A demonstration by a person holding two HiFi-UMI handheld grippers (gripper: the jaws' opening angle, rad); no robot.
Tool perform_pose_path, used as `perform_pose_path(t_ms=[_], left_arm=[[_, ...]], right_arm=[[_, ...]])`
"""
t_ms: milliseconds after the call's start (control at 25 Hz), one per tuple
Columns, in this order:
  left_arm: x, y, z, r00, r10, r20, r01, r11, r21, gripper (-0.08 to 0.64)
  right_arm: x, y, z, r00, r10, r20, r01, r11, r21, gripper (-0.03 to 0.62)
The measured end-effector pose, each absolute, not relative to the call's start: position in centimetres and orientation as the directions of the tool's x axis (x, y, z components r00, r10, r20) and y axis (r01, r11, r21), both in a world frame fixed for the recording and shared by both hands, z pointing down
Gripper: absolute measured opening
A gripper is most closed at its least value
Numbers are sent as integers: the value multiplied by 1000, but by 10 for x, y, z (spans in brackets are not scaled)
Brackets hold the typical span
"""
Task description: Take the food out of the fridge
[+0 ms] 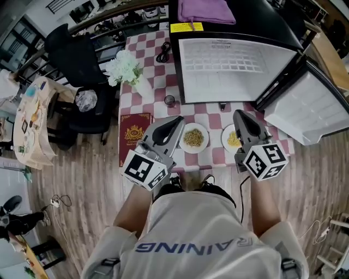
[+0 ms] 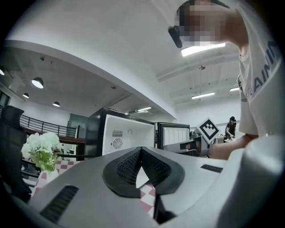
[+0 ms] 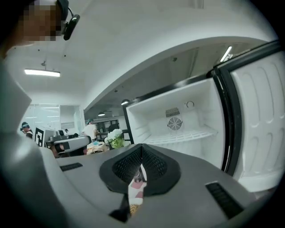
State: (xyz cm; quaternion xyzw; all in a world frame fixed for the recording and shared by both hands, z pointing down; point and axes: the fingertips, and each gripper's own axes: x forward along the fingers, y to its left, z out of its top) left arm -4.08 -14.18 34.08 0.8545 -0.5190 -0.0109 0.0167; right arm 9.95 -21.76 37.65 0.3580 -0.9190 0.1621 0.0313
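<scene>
The small fridge (image 1: 234, 60) stands open at the back of the checkered table (image 1: 163, 114); its white inside (image 3: 178, 127) shows a bare wire shelf. Two white plates of food sit on the table's front edge: one with yellow-brown food (image 1: 193, 137), the other (image 1: 231, 139) partly hidden by my right gripper. My left gripper (image 1: 177, 121) hangs above the table beside the first plate, its jaws closed tip to tip with nothing between them (image 2: 141, 149). My right gripper (image 1: 240, 114) is over the second plate, pointing at the fridge, also shut and empty (image 3: 142, 147).
The fridge door (image 1: 308, 111) swings out to the right. A vase of white flowers (image 1: 124, 68), a red book (image 1: 134, 134), a small dark cup (image 1: 169, 100) and a black cable (image 1: 163, 52) share the table. A black chair (image 1: 82, 71) stands to the left. A purple cloth (image 1: 206, 10) lies on the fridge.
</scene>
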Motion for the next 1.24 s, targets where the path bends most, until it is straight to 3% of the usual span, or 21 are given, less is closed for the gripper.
perform_pose_path(t_ms=[200, 440, 1240], left_arm=[[-22, -148, 321, 515, -857, -34, -857, -515, 7, 8], [-5, -148, 312, 561, -826, -49, -828, -561, -9, 8], [-12, -140, 306, 556, -827, -84, -831, -556, -16, 8]], right_arm=[[122, -214, 326, -702, -708, 82, -706, 675, -215, 21], [142, -212, 309, -657, -752, 56, -747, 639, -184, 21], [125, -202, 311, -668, -740, 84, -743, 656, -135, 21]])
